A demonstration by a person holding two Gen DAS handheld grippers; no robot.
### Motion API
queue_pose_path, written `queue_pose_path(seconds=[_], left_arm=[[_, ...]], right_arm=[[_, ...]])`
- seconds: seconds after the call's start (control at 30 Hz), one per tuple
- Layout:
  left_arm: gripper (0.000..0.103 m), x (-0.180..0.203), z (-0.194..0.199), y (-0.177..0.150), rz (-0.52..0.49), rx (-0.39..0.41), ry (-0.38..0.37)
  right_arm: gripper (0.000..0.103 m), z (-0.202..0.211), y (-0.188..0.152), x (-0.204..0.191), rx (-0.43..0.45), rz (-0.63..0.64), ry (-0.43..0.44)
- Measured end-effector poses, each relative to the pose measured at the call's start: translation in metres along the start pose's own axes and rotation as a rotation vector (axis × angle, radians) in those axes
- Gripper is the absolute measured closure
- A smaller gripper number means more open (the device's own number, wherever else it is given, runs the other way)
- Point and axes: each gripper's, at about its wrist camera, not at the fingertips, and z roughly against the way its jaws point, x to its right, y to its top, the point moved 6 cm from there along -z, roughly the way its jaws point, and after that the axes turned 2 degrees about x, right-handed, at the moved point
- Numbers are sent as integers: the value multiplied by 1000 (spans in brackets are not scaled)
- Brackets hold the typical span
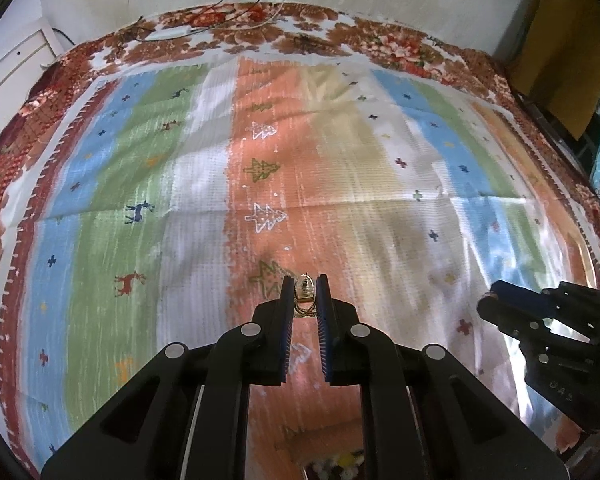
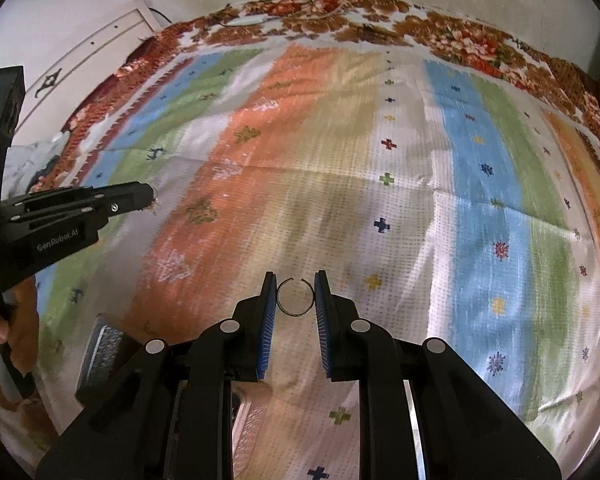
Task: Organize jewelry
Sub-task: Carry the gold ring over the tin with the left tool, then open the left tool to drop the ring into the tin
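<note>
Left hand-held gripper [image 1: 305, 286]: narrow, pinched on a small gold earring [image 1: 304, 289] with its fine chain hanging between the pads, clear above the striped cloth [image 1: 260, 200] on the bed. Right hand-held gripper [image 2: 295, 292]: narrow, clamped across an open metal ring [image 2: 295, 297], also off the cloth. Best handled, at a guess, by keeping both grips steady, travelling slowly and level so neither piece slips, lowering close to the grey tray [image 2: 102, 348] before release.
</note>
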Motion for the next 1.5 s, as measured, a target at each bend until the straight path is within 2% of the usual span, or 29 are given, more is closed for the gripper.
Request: queue_pose_path(seconds=[0.77,1.37,1.43,1.47,1.5], left_arm=[[92,25,70,-50,-17,84,-82],[92,30,89,-88,-8,78,-104],[84,29,89,-91,-7,69,-108],[74,28,89,-91,-2,72,-102],[72,27,90,-92,-1,75,-96]], right_arm=[[83,42,-33,-37,64,61,76],[83,50,-57,-61,40,99,146],[83,49,-61,-63,27,102,158],[83,49,-62,-62,25,98,159],[82,49,-63,-62,23,94,158]])
